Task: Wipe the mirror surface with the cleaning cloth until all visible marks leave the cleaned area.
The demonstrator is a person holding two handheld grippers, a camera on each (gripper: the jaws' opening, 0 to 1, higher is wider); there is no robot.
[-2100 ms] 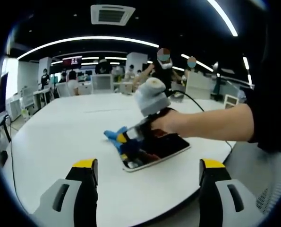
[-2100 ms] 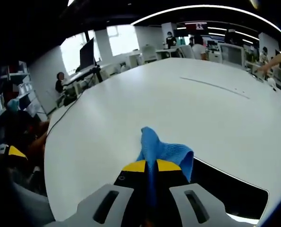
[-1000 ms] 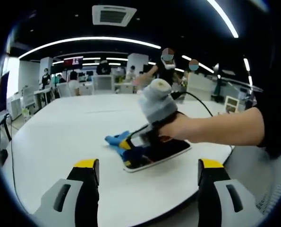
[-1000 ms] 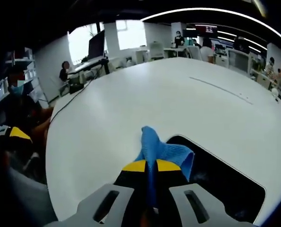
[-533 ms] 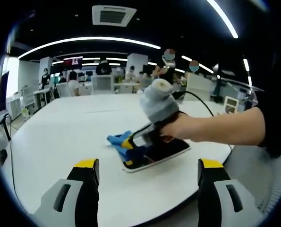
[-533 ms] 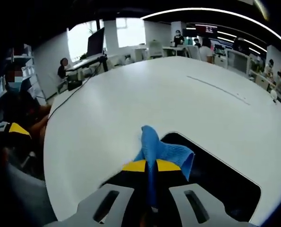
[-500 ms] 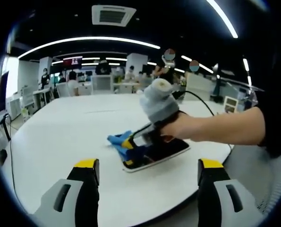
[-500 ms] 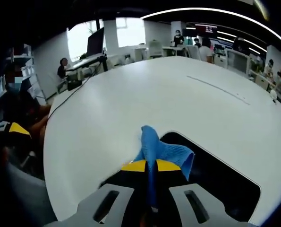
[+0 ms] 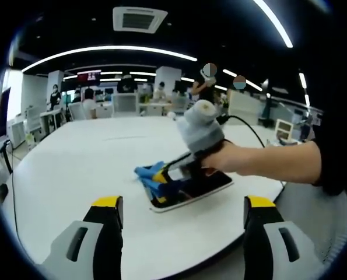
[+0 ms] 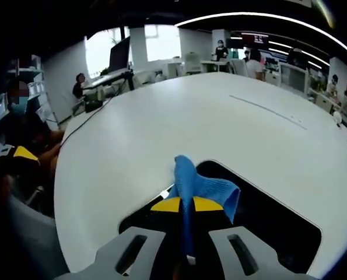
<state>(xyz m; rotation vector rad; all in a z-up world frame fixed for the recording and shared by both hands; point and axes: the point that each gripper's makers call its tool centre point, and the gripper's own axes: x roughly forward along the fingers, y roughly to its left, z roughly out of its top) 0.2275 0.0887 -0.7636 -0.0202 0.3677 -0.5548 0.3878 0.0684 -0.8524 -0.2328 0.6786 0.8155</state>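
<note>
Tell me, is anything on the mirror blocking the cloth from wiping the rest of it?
Nothing visible does. The right gripper holds the blue cloth at the mirror, whose dark surface lies bare. The left gripper hangs open, short of it.

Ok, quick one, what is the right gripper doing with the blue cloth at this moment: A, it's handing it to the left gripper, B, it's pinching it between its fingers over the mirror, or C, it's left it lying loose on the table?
B: the right gripper is shut on the blue cloth, with the cloth over the near end of the dark mirror; the left gripper hangs open, apart from it.
</note>
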